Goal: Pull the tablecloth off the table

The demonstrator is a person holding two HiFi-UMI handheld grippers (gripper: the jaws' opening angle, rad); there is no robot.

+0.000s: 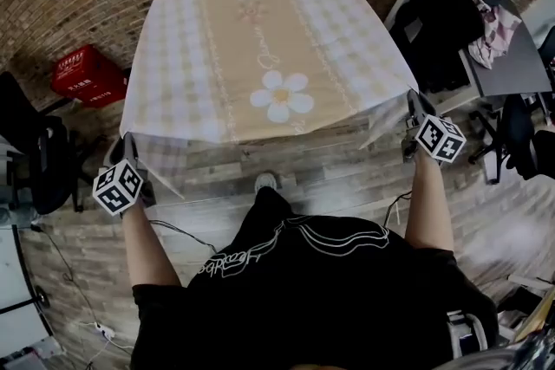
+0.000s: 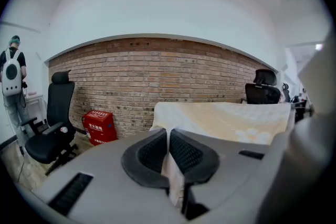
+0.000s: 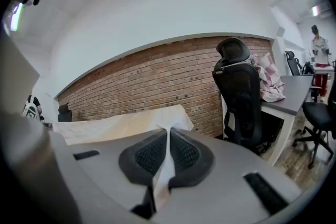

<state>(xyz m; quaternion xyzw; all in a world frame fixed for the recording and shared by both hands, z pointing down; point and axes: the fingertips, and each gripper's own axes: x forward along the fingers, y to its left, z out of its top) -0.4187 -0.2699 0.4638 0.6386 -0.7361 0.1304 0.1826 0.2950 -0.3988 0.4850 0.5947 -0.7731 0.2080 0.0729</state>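
The left gripper [image 2: 168, 139] is pinching the near left corner of the tablecloth [image 1: 260, 39], jaws closed tight on the fabric, and the right gripper [image 3: 168, 139] is clamping the near right corner the same way. The cloth is lying spread over the table, hiding it, with both near corners raised off the near edge, so the pull seems to be just starting. Next, both grippers are likely needing to draw evenly toward the person, keeping the 2 corners level so the cloth slides off without snagging.
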